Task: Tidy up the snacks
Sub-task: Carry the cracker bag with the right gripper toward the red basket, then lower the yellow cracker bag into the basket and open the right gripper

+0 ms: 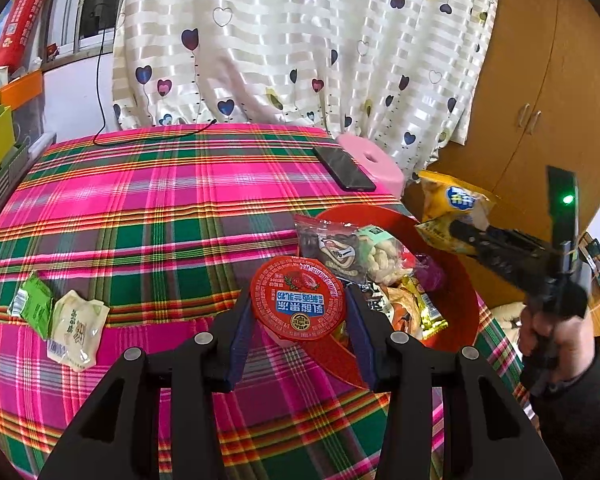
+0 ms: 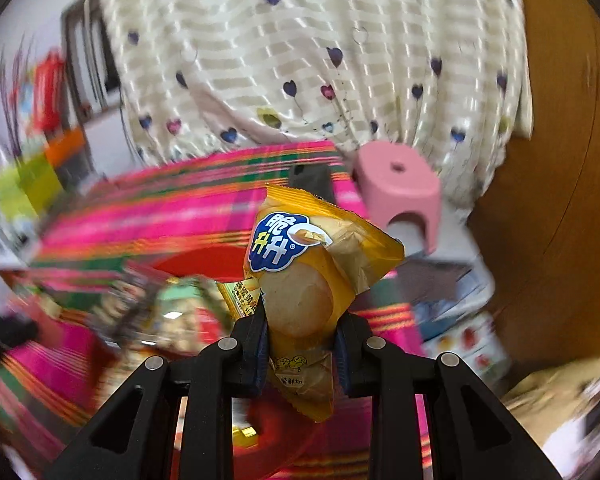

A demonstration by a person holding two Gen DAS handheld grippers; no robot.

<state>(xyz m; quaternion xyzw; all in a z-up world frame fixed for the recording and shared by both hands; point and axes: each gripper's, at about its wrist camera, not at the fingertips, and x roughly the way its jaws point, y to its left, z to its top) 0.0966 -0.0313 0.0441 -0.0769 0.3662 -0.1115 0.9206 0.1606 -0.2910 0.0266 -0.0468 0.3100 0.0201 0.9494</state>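
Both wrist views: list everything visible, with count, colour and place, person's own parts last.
Red bowl: one, red, right side of the table, full of snack packets.
Jelly cup: one, red lid, between the left gripper's fingers at the bowl's near rim.
Biscuit packet: one, yellow, clamped in the right gripper over the bowl.
Green packet: one, green, table's left.
Cream packet: one, cream-white, beside the green one.
Phone: one, black, far right of the table.
Stool: one, pink, behind the table.
Tablecloth: one, pink-green plaid.
Curtain: one, white with hearts, behind.
Left gripper: black, shut on the cup.
Right gripper: black, shut on the packet.
Hand: one, holding the right gripper's handle.
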